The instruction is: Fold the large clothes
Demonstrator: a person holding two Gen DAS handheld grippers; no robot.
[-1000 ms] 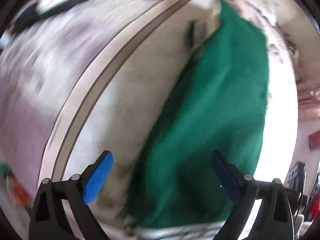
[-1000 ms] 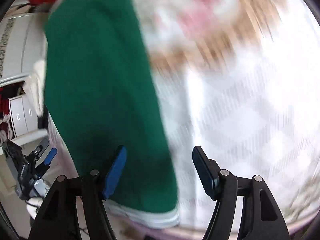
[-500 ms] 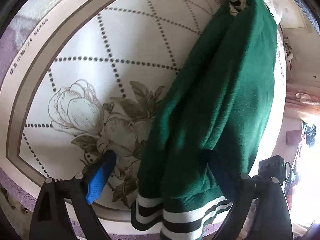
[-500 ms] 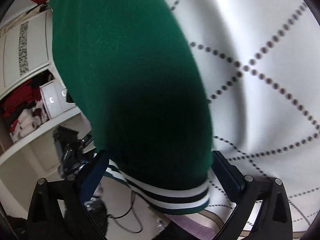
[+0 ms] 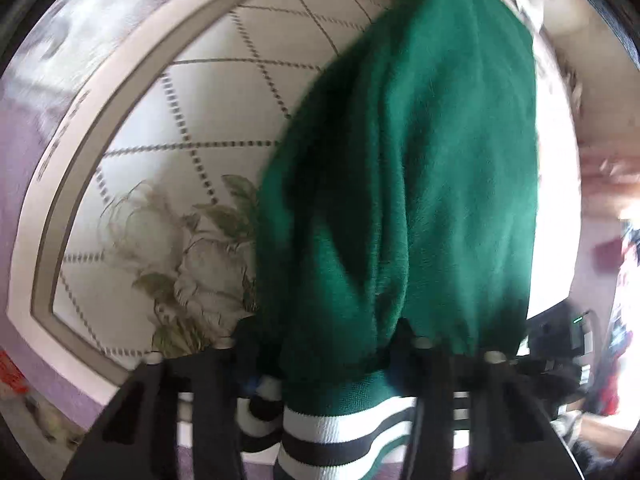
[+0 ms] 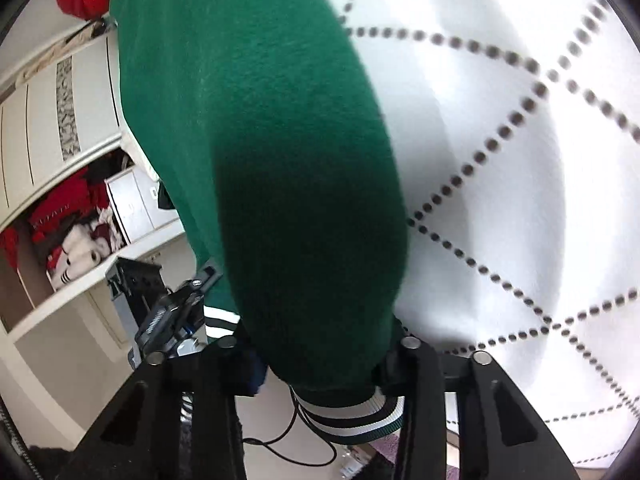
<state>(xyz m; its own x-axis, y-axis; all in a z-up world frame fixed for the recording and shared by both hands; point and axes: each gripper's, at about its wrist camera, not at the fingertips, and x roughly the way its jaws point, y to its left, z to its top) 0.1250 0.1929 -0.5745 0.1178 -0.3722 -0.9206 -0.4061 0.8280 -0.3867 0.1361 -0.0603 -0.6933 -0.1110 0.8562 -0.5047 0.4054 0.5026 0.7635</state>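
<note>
The green sweater (image 5: 404, 184) lies stretched along the white quilted bedspread (image 5: 208, 112), its black-and-white striped hem (image 5: 344, 428) hanging at the near edge, and both grippers now have that hem end between their jaws where a moment ago they stood wide on either side of it. The left gripper (image 5: 324, 360) is closing with bunched green knit between its fingers, and the right gripper (image 6: 320, 360) is closing on the other corner (the pads are buried in cloth, so contact looks made). With both hem corners pinched, my read is the lift-and-fold toward the collar comes next.
</note>
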